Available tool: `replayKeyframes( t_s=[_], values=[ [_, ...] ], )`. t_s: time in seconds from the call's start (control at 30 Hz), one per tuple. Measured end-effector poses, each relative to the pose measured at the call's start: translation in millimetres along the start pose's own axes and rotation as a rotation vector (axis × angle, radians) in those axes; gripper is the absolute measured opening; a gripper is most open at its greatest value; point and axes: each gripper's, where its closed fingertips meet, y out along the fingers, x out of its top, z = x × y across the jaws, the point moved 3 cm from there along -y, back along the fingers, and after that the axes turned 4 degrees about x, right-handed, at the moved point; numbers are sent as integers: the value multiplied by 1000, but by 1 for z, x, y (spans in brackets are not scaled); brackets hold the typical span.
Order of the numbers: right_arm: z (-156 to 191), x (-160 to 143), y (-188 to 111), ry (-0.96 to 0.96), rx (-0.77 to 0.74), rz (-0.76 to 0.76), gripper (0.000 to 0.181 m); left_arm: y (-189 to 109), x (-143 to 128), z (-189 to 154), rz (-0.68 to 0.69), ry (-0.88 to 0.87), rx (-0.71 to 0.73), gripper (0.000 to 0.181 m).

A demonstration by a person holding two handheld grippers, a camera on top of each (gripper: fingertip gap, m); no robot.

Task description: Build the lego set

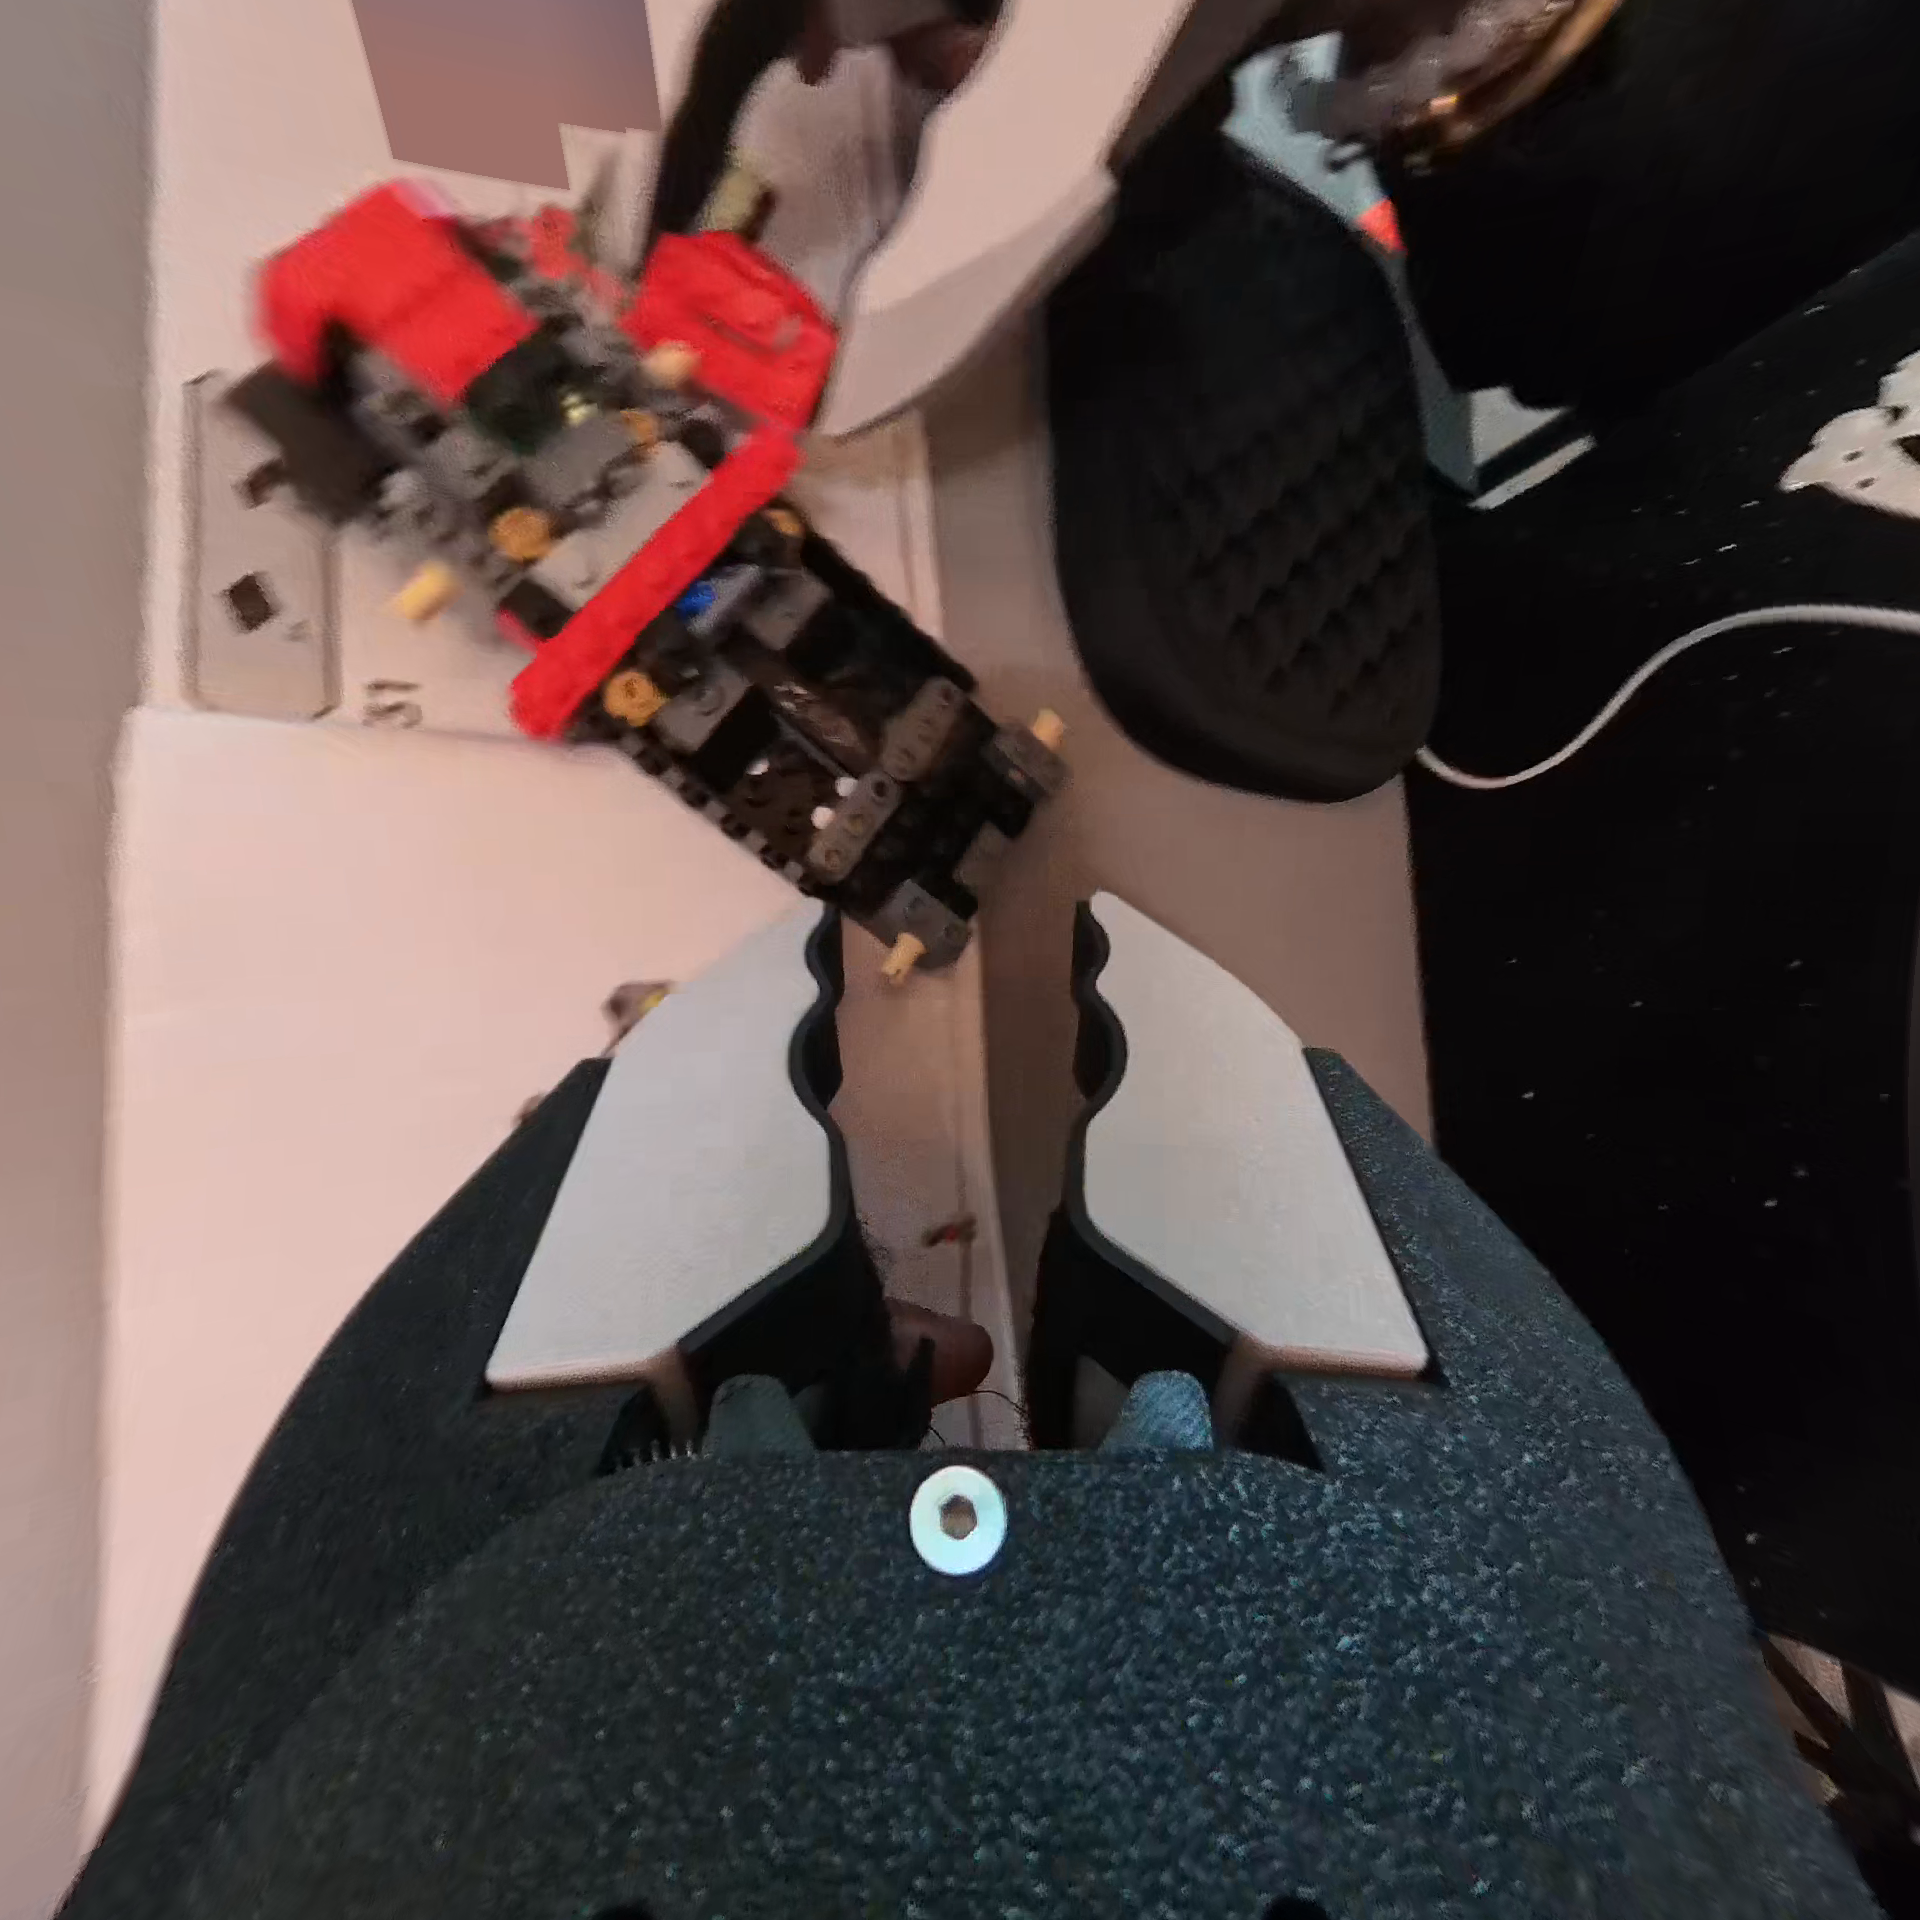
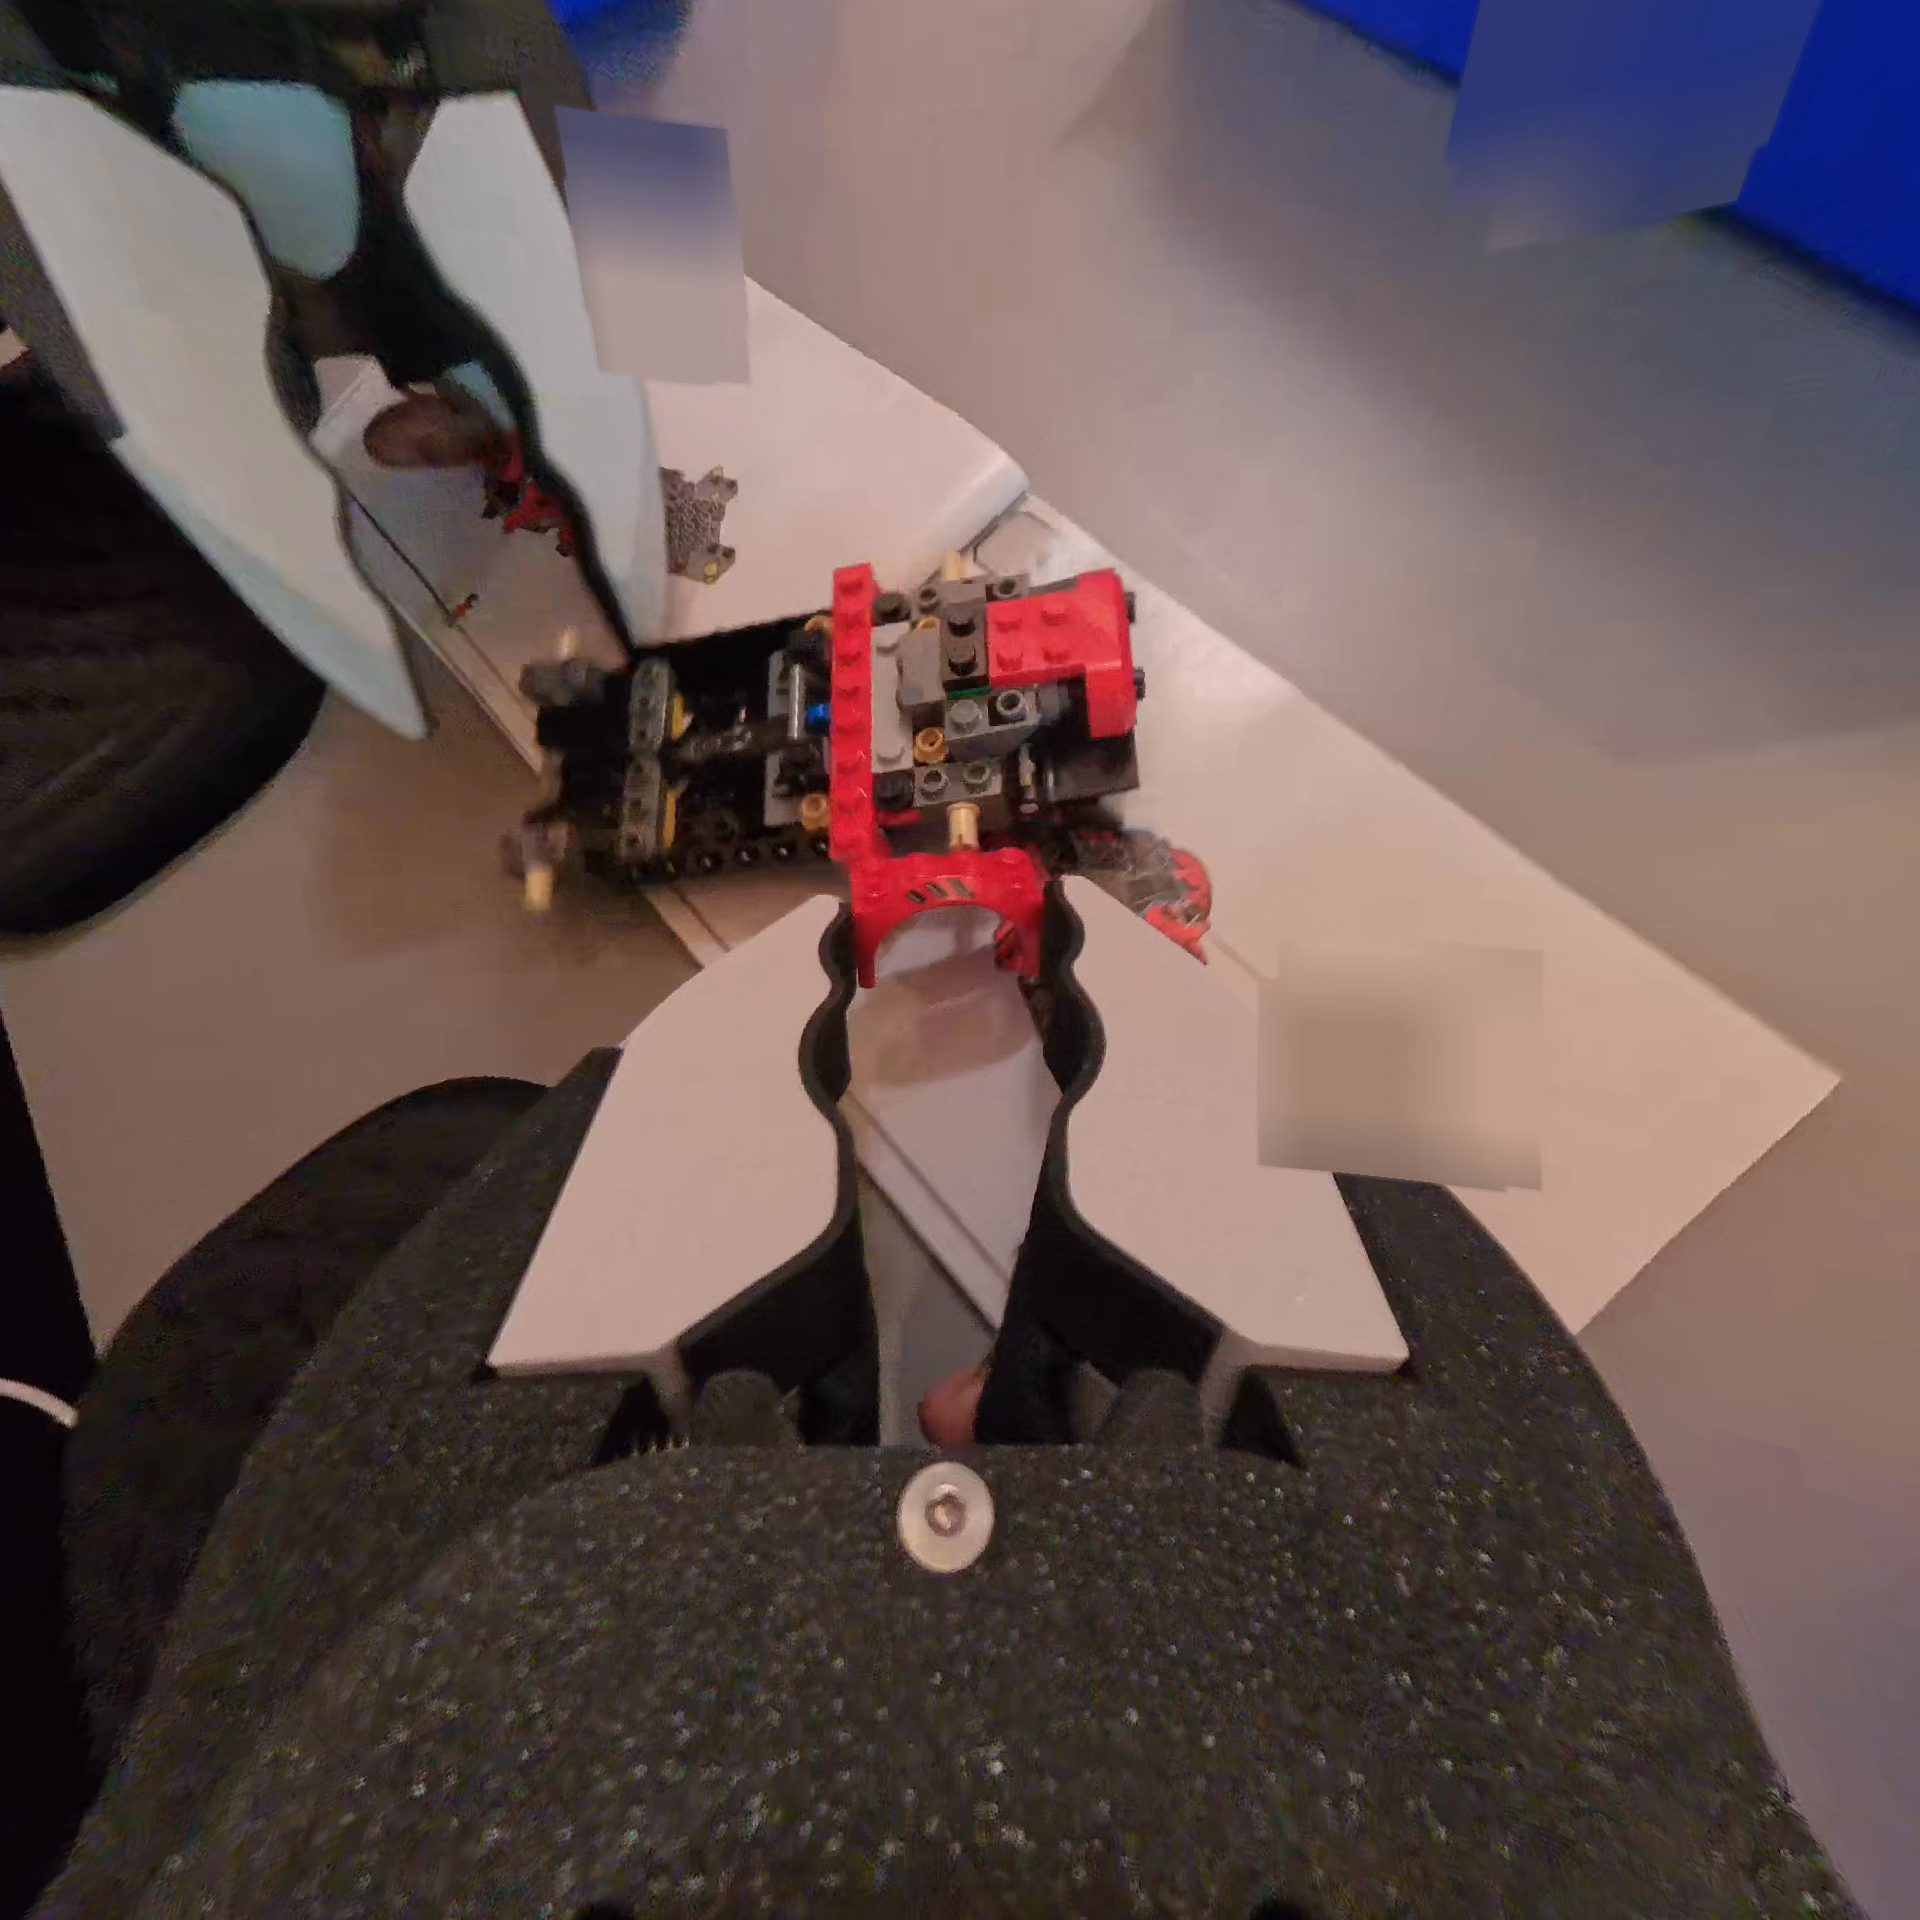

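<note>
A half-built lego vehicle (image 2: 935, 717) with a black and grey frame and red body parts lies on open white instruction pages (image 2: 1403, 852). My right gripper (image 2: 951, 920) is shut on the red wheel arch (image 2: 935, 883) at the model's near end. My left gripper (image 1: 956, 925) is open and empty, its fingertips just short of the model's black end (image 1: 852, 790). In the right wrist view the left gripper (image 2: 520, 675) hangs over that black end from the upper left. In the left wrist view a white finger (image 1: 966, 270) of the right gripper reaches the model's red part (image 1: 727, 312).
A black shoe (image 1: 1247, 468) stands on the floor just right of the model, and shows in the right wrist view (image 2: 125, 675). A small grey and yellow piece (image 1: 634, 1003) lies on the page by my left finger. A blue surface (image 2: 1849, 156) is far off.
</note>
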Motion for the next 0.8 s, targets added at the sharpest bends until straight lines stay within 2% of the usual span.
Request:
replayKeyframes(
  t_s=[0.1,0.17,0.23,0.33,0.4,0.53,0.63,0.7,0.8],
  values=[
    [-10,4,1,-60,51,-41,34,11,4,-17,-26,5,-43,42],
    [-16,6,-5,-107,61,-91,33,13,3,-19,-11,28,-19,41],
    [-15,14,-14,-146,115,-211,33,7,6,-11,-31,54,50,37],
    [-7,24,-23,-185,198,-390,33,-7,18,15,-98,98,248,37],
    [-4,30,-26,-193,239,-466,33,-12,29,23,-158,138,330,38],
    [0,48,-40,12,421,-641,34,-8,40,31,-203,200,433,42],
    [2,58,-50,175,555,-739,33,-6,37,35,-184,223,513,43],
    [2,60,-53,238,590,-762,33,-9,33,37,-157,212,563,41],
    [2,58,-53,261,601,-760,34,-13,27,27,-147,234,551,33]
  ],
)
